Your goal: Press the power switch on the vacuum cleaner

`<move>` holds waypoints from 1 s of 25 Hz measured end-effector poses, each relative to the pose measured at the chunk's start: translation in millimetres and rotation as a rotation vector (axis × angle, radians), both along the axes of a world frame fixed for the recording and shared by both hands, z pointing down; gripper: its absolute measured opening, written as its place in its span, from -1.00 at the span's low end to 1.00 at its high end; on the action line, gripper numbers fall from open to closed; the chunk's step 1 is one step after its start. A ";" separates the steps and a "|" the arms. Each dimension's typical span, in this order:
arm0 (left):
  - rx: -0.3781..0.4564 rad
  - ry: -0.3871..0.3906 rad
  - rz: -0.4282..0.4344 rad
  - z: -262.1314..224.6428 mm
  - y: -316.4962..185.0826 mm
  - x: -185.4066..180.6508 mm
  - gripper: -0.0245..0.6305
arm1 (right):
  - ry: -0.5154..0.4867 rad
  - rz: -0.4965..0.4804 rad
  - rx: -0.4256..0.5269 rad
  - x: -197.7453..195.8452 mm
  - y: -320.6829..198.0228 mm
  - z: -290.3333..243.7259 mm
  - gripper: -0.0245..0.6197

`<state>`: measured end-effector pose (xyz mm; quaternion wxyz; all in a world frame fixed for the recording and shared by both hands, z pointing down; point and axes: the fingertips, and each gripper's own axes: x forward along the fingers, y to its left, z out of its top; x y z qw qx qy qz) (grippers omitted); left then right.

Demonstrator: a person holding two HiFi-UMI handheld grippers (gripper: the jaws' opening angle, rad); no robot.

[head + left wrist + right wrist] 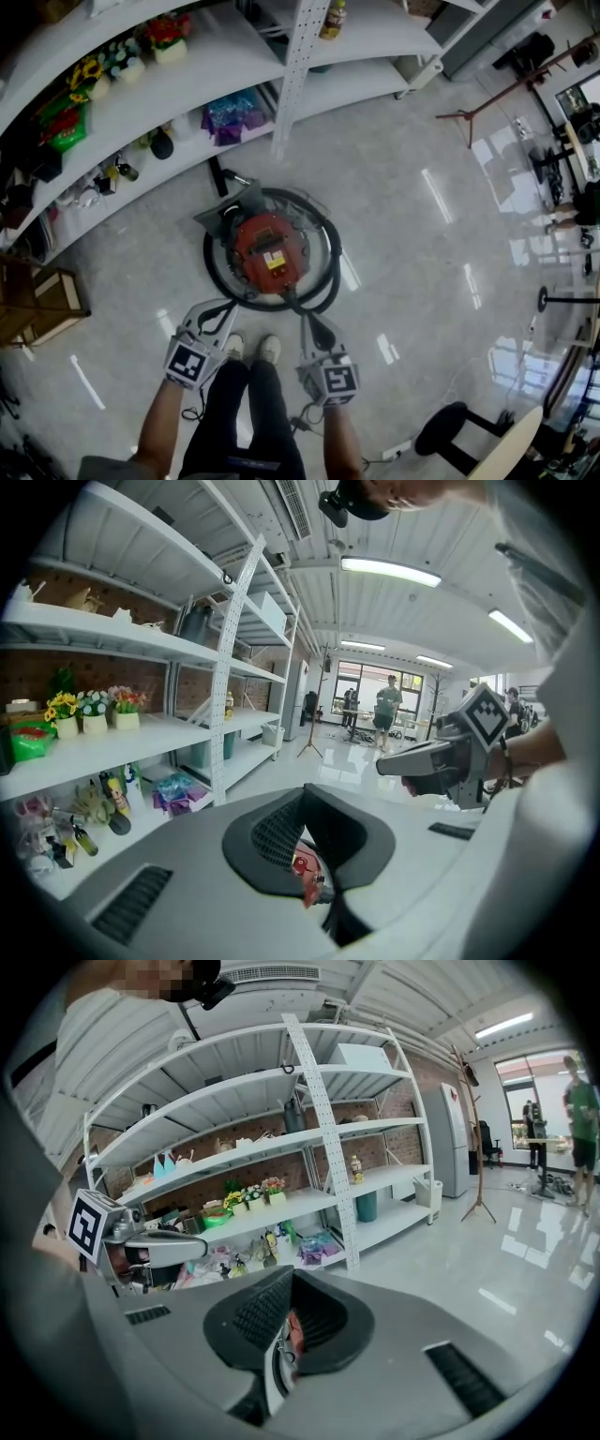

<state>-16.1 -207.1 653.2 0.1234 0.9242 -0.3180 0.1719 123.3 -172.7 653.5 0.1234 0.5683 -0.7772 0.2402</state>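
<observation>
Red vacuum cleaner [270,251] long axis toward shelf [187,105]; left tongs [223,313], right tongs [314,328] closed, empty.

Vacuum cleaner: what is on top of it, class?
On the red vacuum cleaner sits a yellow label; a black hose rings it. The floor beneath is covered; no switch discernible.

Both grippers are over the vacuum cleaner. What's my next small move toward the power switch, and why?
Probably lower the right gripper toward the top of the red canister vacuum cleaner. That gripper's jaws are together, fit for pressing, but it hangs above the near edge, touching nothing. The switch isn't discernible from here, so close in slowly.
</observation>
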 end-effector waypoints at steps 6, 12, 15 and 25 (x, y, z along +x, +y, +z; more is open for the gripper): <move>-0.013 -0.002 0.012 31.4 0.9 4.7 -0.91 | -0.004 -0.009 -0.015 -0.1 -1.1 29.3 -0.89; -0.014 -0.011 0.017 59.8 0.9 4.9 -0.91 | -0.010 -0.020 -0.018 -1.1 -4.1 57.4 -0.89; -0.007 -0.012 0.012 74.2 -0.3 4.4 -0.91 | -0.012 -0.029 -0.017 -2.0 -6.3 72.3 -0.89; 0.006 -0.003 0.006 111.9 1.9 7.9 -0.91 | -0.007 -0.064 0.000 -4.0 -10.4 111.6 -0.89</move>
